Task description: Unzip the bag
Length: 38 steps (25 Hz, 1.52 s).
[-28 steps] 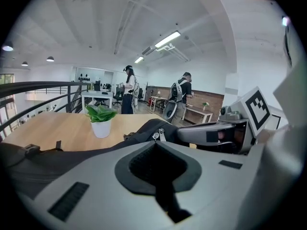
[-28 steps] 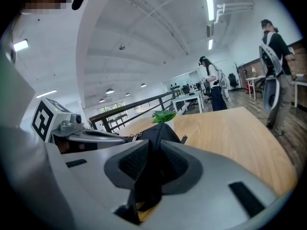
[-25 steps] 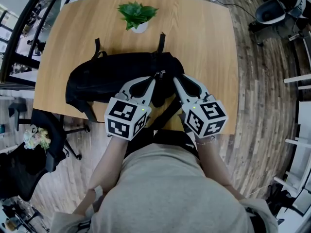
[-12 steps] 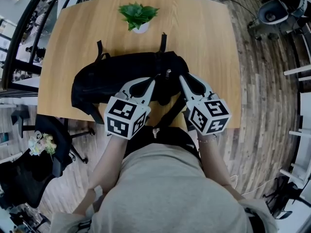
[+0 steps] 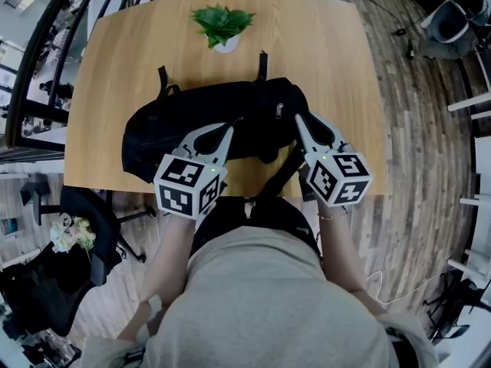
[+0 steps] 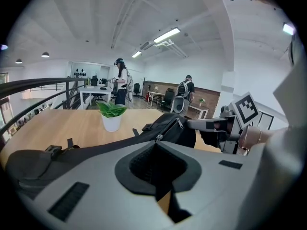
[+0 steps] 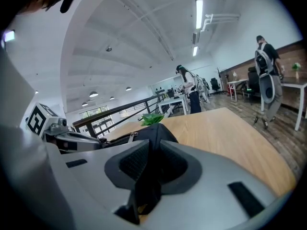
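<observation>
Leftward along the bag (image 5: pixel 192 125) goes the left gripper (image 5: pixel 230 124), now farther from the right gripper (image 5: pixel 298 118), its jaws pinched together on a zip pull (image 6: pixel 158 137). The right gripper's jaws clamp the bag's black fabric. The bag lies on the table (image 5: pixel 330 52), near its front edge.

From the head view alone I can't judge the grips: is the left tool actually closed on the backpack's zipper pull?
Observer: In the left gripper view the left tool has its jaws together, with a small metal zipper pull at their tips.
Operator: And the right tool?
Observer: It pinches a fold of the black backpack; fabric fills the gap between its jaws.
Operator: Anyone nearby?
Observer: One person stands far beyond the potted plant, another farther right.
</observation>
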### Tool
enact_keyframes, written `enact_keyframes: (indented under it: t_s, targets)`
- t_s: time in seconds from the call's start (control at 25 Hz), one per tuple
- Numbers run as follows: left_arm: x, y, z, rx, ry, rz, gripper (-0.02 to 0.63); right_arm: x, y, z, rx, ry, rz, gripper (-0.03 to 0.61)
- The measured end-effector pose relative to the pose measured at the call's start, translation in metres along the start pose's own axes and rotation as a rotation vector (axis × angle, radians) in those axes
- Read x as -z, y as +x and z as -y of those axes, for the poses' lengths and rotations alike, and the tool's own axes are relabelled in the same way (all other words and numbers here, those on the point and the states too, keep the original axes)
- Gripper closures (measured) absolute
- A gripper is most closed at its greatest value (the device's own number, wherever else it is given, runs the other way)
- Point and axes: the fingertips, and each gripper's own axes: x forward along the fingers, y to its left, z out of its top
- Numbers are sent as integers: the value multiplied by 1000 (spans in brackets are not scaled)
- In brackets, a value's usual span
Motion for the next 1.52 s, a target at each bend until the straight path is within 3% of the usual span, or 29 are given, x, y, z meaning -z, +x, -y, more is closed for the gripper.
enact_keyframes:
  t_s: [0.72,0.92,1.12,1.24,1.4,1.52]
  targets:
    - [15,-53,-57,-108,-37,2,597,-5,-2,5,90,-6,18,499]
    - [19,-57,-56,-102,-41,9,597,-6,-1,0,109,-60,27,489]
    - [17,-56,-51,-85,-43,22,597,-19,-3,-22,103,-248,40,460]
    - [17,-56,-51,-80,-46,21,597,-24,-1,-55,12,-360,50,469]
    - [19,-55,-51,-76,-52,21,597,-18,16,-112,-148,-635,-17,417]
    - [19,-54,-50,-77,-60,26,597,-14,32,-145,-218,-832,-38,403]
